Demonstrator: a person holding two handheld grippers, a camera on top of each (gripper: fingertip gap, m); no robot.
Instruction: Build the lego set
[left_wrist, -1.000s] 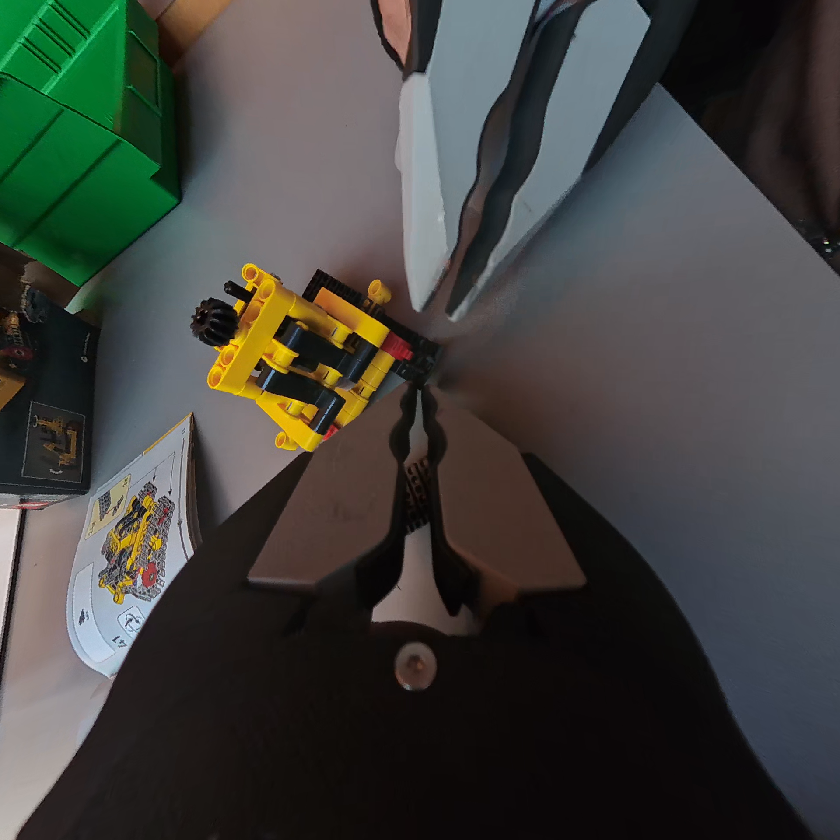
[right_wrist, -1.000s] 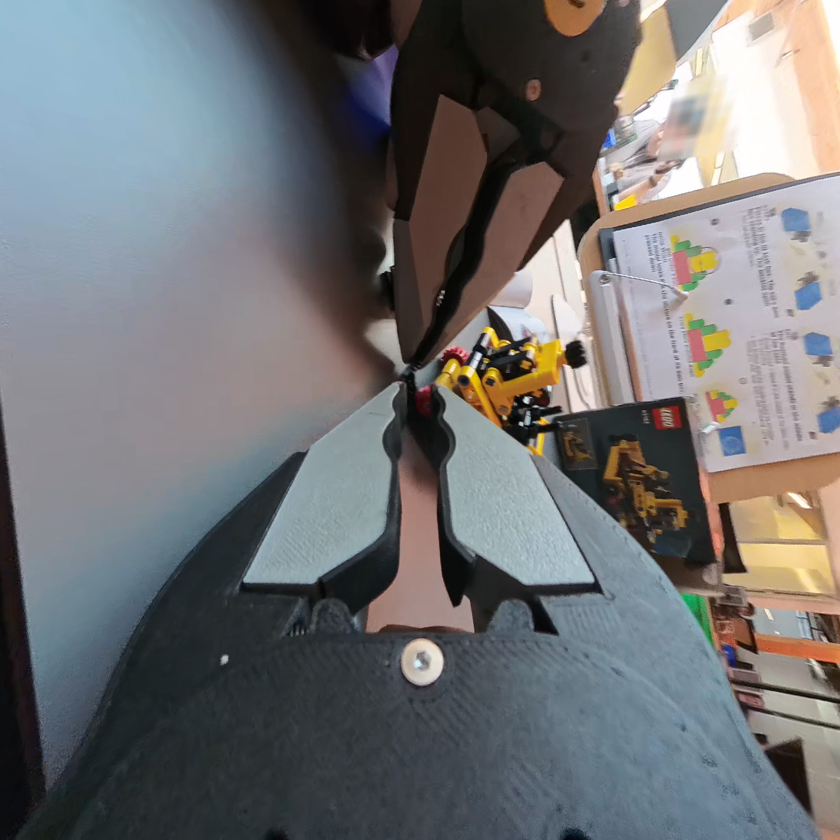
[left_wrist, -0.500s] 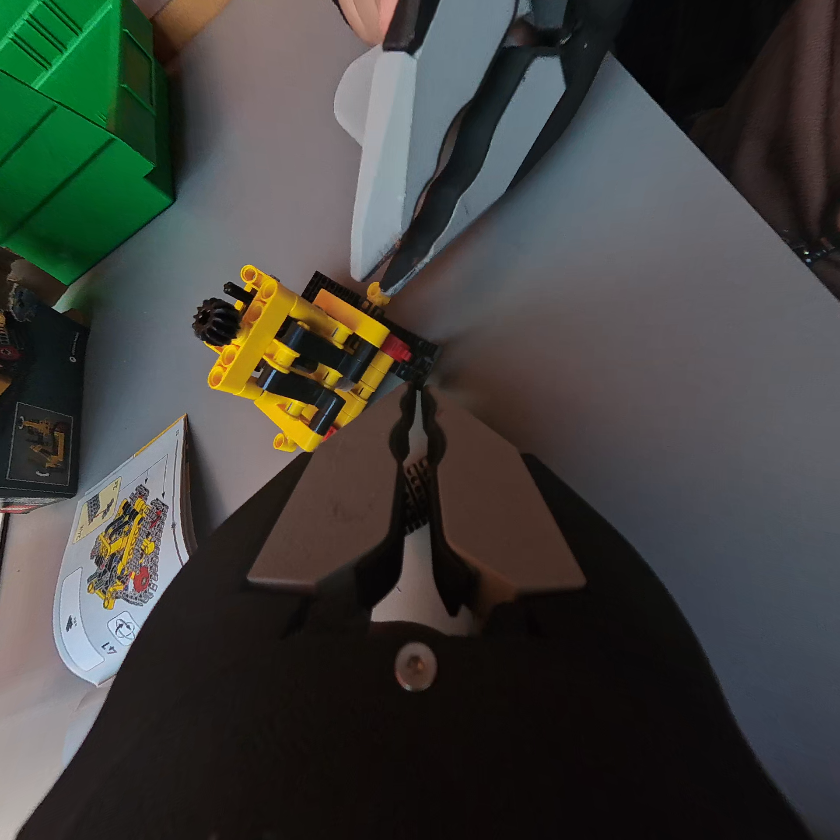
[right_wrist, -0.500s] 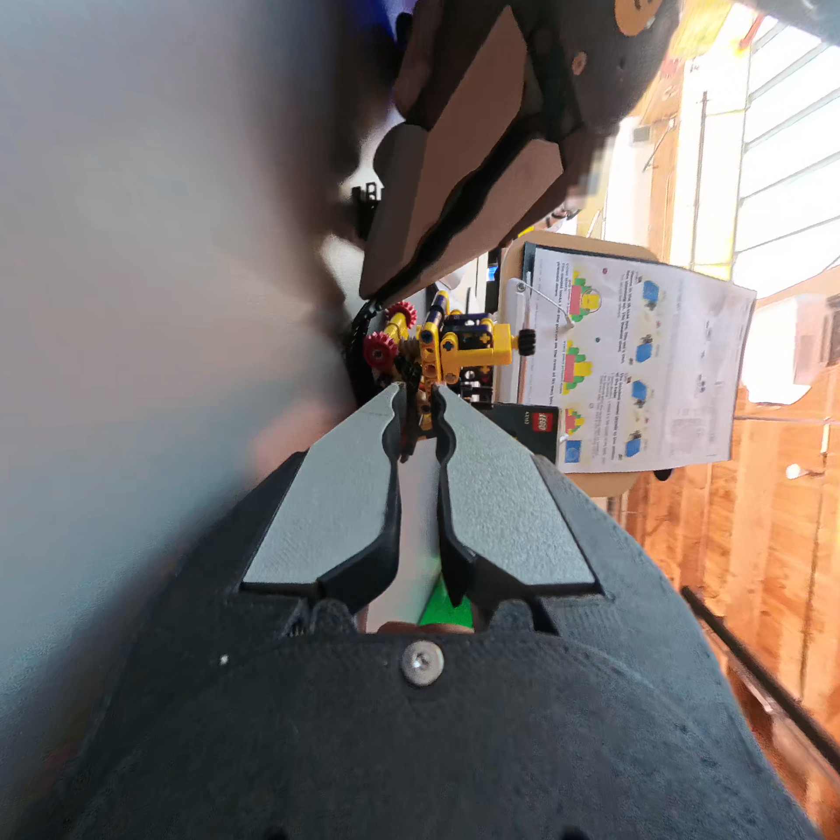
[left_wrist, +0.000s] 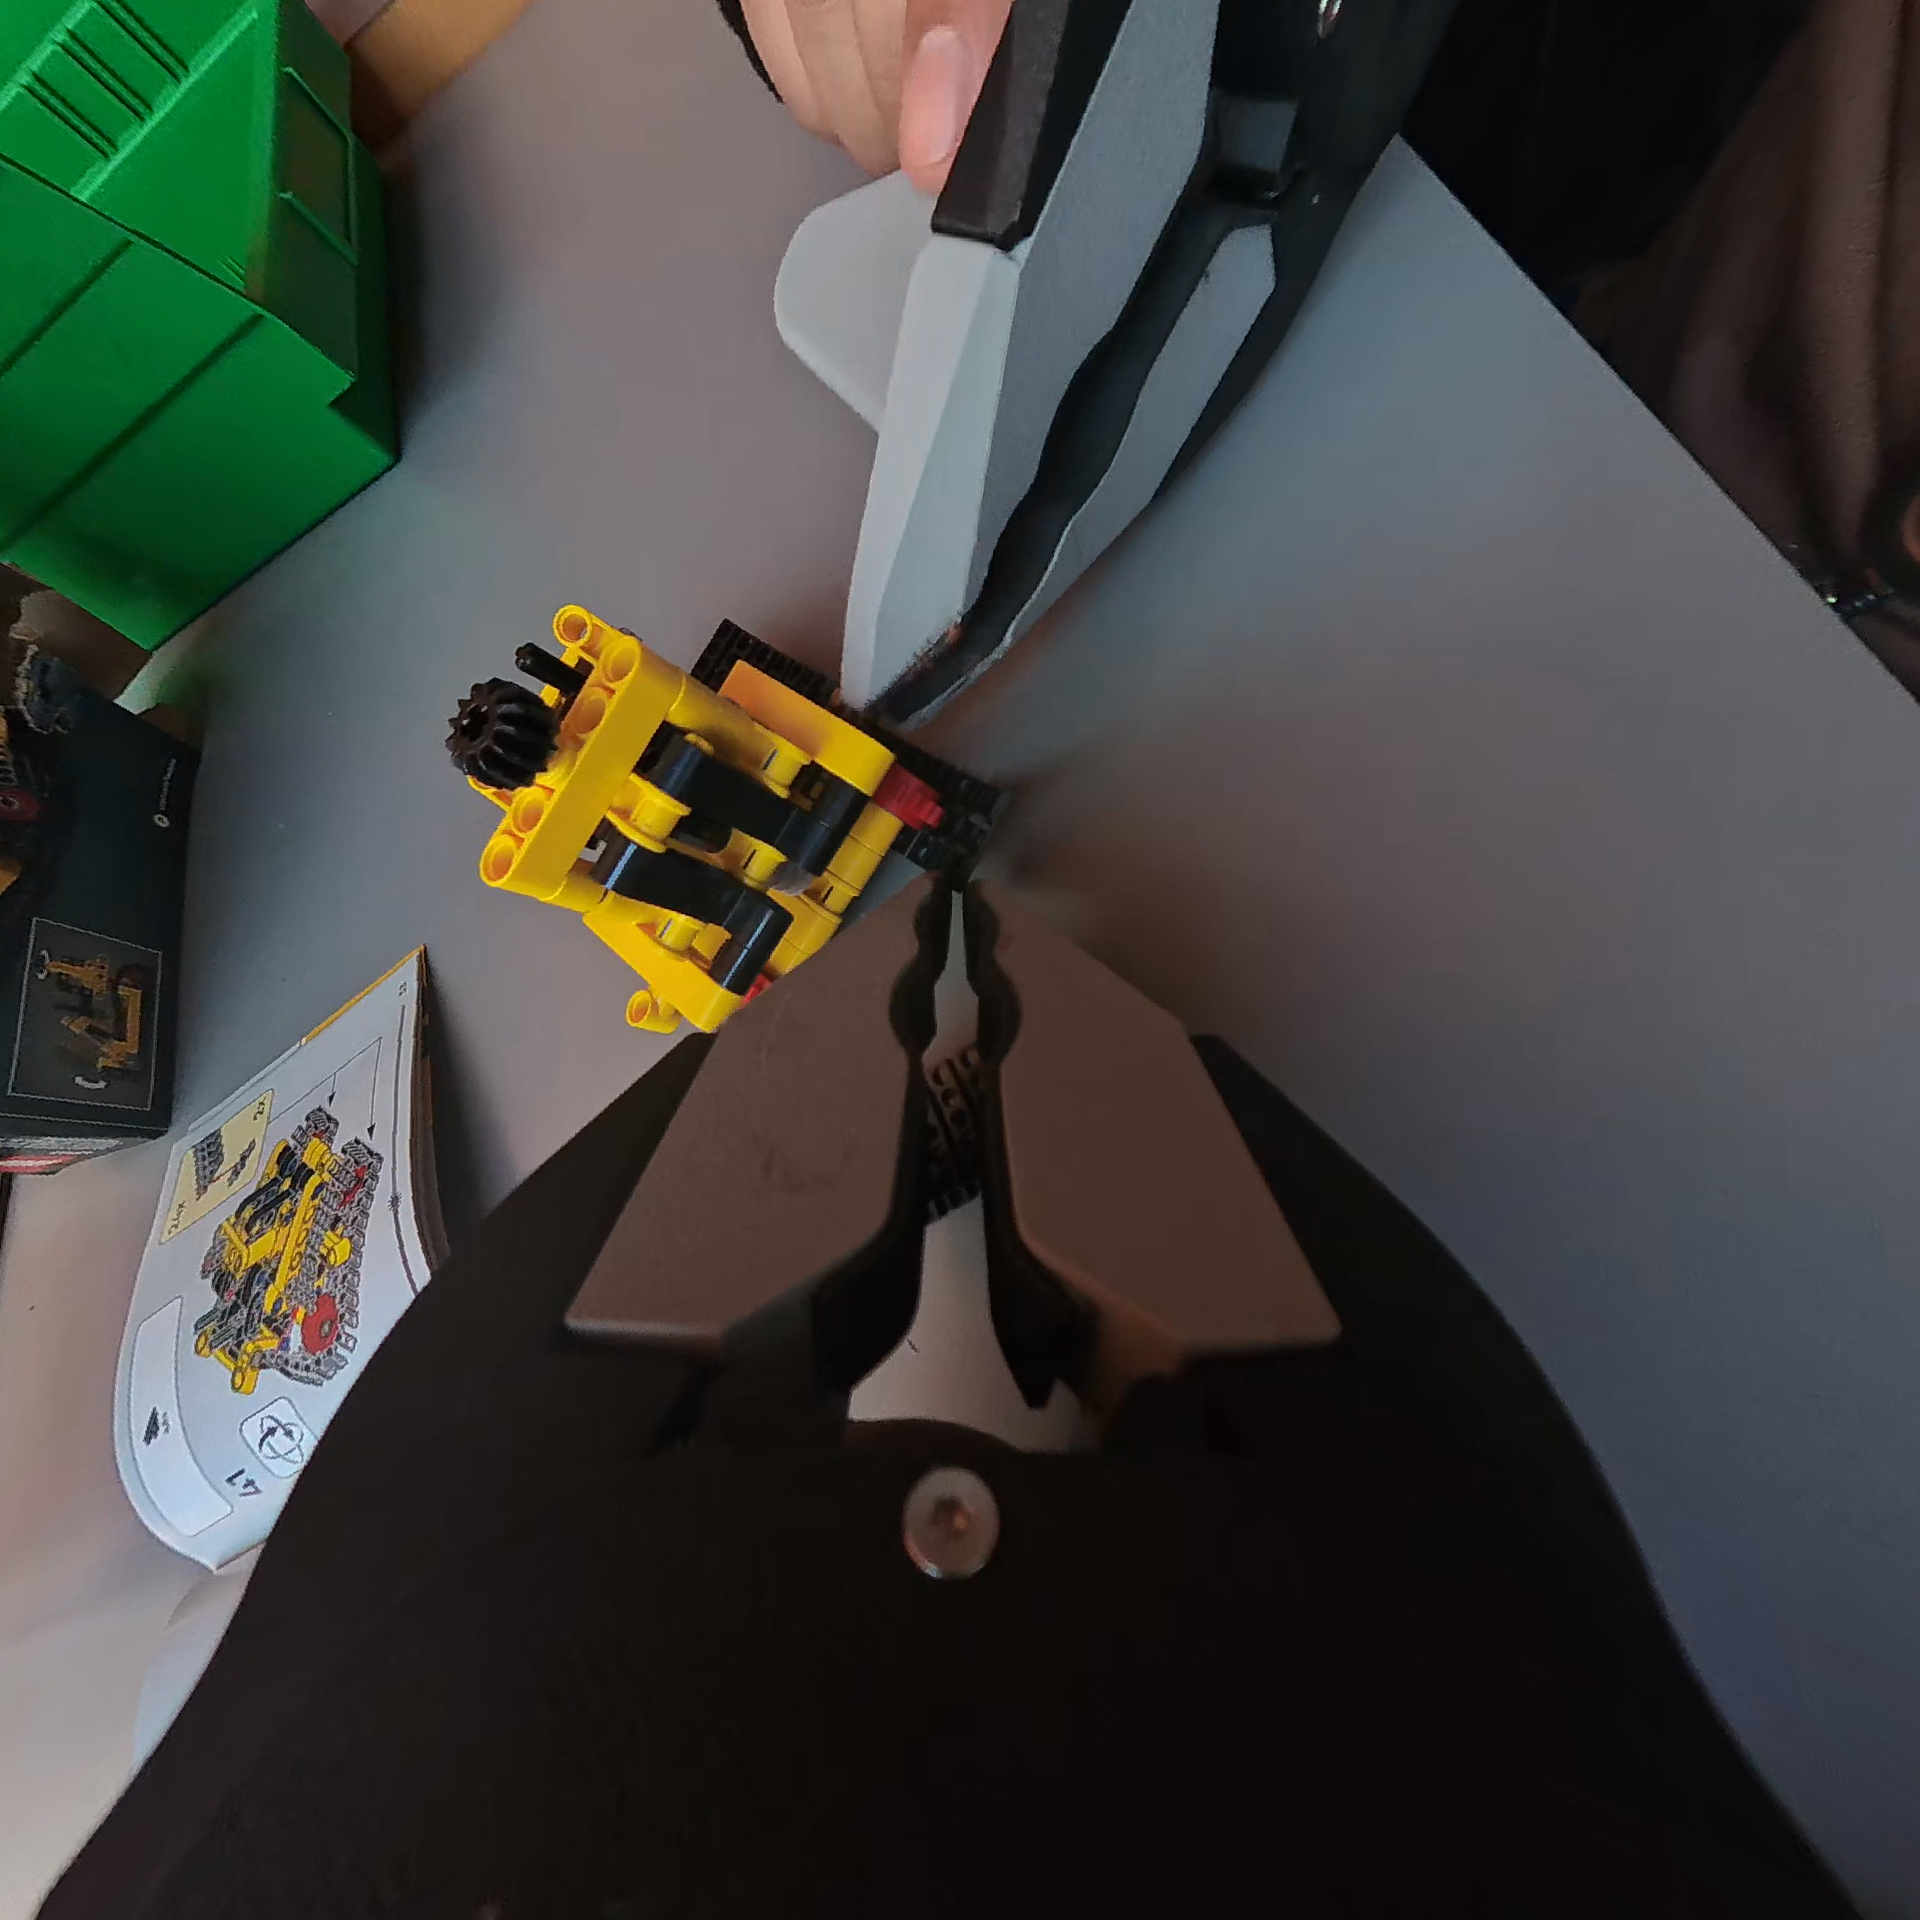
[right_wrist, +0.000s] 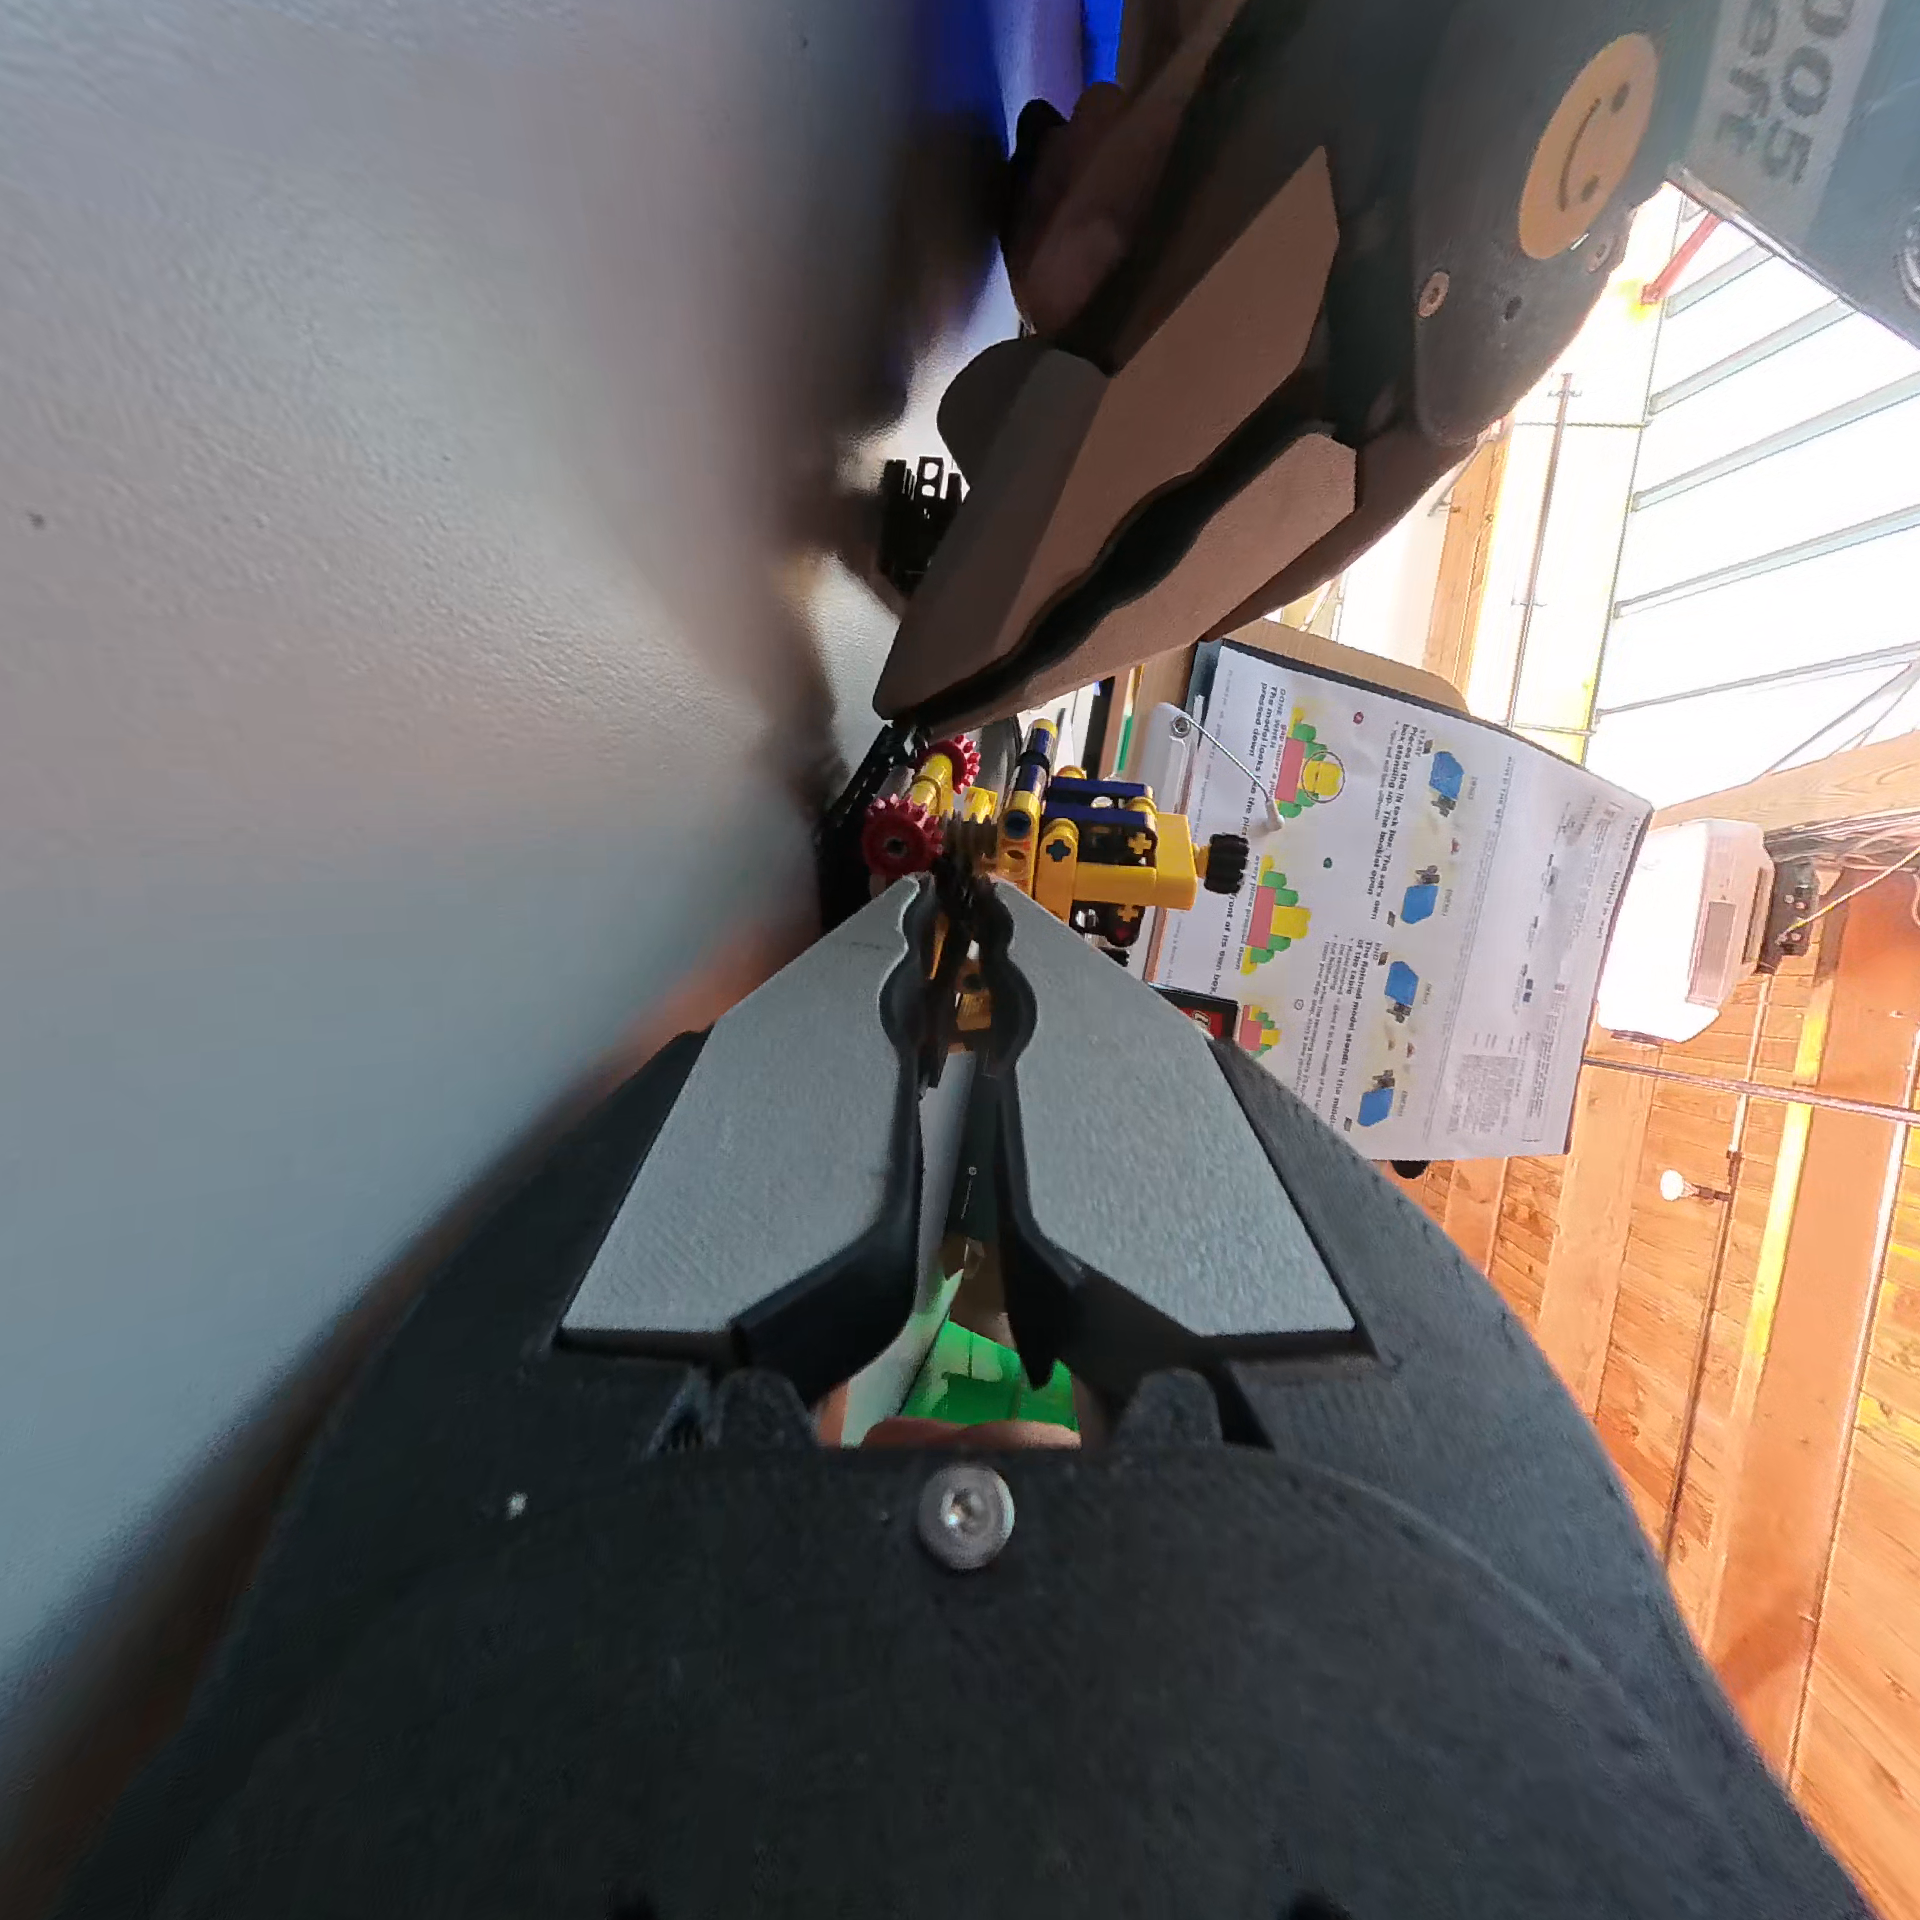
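On grey table (left_wrist: 1455, 727), yellow lego model (left_wrist: 707, 821) lying diagonally, black gear (left_wrist: 494, 727) upper-left

Writing shows in both views; none of it is repeated here.

Left wrist view: at 8 o'clock an open white paper instruction booklet (left_wrist: 281, 1278) lies on the grey worktop (left_wrist: 1455, 831), its page carrying small printed numerals around a drawing of a yellow-and-black model. At 9 o'clock a black cardboard box (left_wrist: 88, 935) bears a small pale logo mark.

Right wrist view: at 3 o'clock a white printed sheet (right_wrist: 1403, 935) with coloured brick drawings holds several blocks of fine text. At 1 o'clock, on the left tongs' (right_wrist: 902, 713) housing, sit a grey label with large dark characters (right_wrist: 1787, 94) and a round orange smiley sticker (right_wrist: 1584, 145).
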